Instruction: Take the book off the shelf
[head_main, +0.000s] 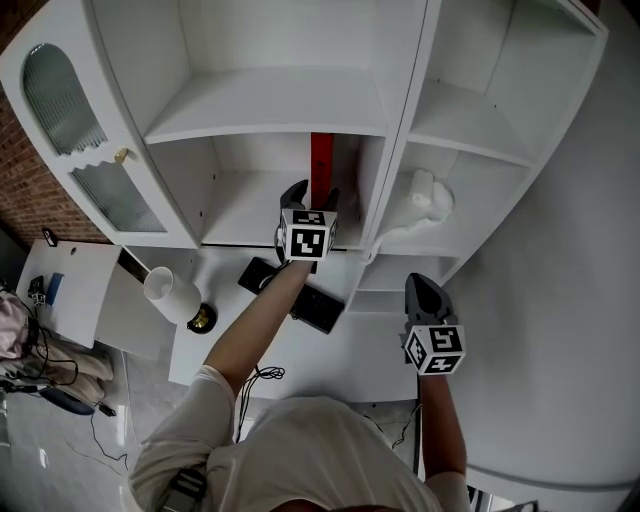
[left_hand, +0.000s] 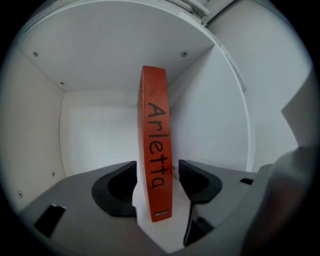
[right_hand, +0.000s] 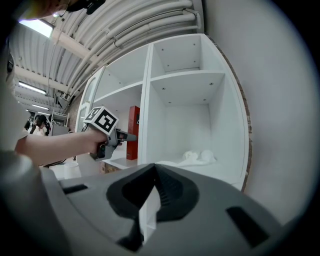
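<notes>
Shelving is filling the head view, a tall white shelf unit (head_main: 280, 105) with open compartments, and the left gripper (head_main: 312, 192) is reaching right into the lower compartment of its wider section. Standing there on the board is the orange-red book (head_main: 322, 160), upright, spine facing out, towards the right side of that compartment but apart from its side wall. In the left gripper view the gripper (left_hand: 157, 167) is holding its jaws apart, one on each side of the book's (left_hand: 156, 150) lower spine, which carries the black lettering "Arletta". The right-hand jaw is showing a thin gap, the left-hand one is sitting just beside the cover, and neither is pressing in. The right gripper (head_main: 422, 285) is hanging lower and to the right, in front of the narrower section and well apart from the book. Its own view is showing the jaws (right_hand: 152, 185) pressed together with nothing between them, and it is looking across at the left gripper (right_hand: 129, 136) by the book (right_hand: 133, 132). A crumpled white cloth (head_main: 425, 200) is lying in the narrower compartment next door. On the ledge below the book, flat black objects (head_main: 315, 305) are lying beside a white cylinder with a brass-coloured base (head_main: 175, 295).
</notes>
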